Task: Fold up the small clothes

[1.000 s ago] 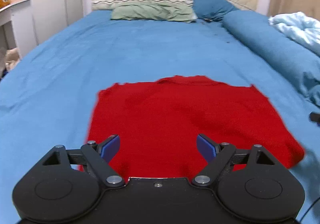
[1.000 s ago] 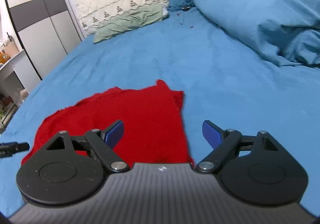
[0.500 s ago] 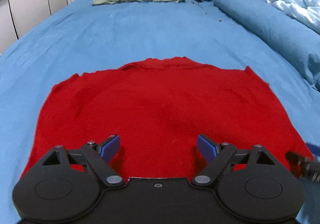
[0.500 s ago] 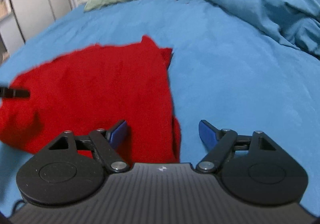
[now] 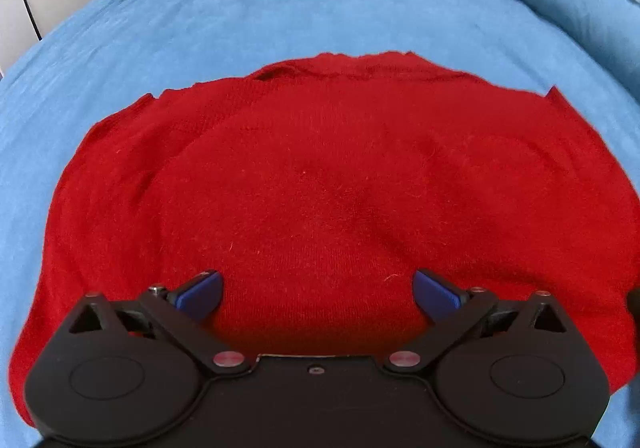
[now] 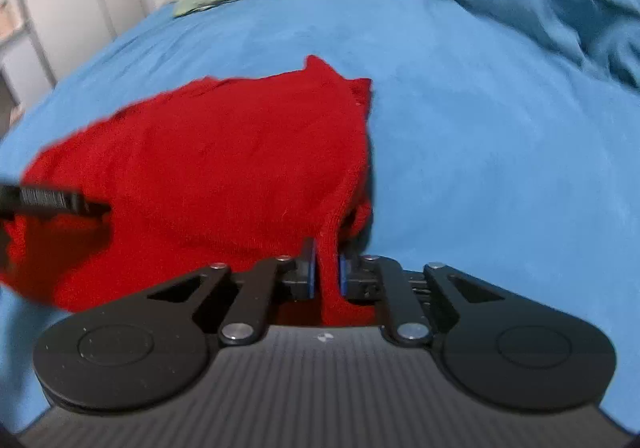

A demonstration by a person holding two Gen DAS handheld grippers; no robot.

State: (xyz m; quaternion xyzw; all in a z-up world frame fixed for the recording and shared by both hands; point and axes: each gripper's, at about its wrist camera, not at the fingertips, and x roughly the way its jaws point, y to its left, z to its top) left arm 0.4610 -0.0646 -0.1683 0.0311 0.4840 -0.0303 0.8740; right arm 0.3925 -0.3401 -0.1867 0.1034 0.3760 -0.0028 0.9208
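Your right gripper [image 6: 326, 274] is clamped on the near right edge of the red sweater [image 5: 320, 187], which lies flat across the middle of the bed [image 5: 280, 7], while your left gripper [image 5: 318, 288] hangs wide apart over its near hem, whose near edge both grippers hide
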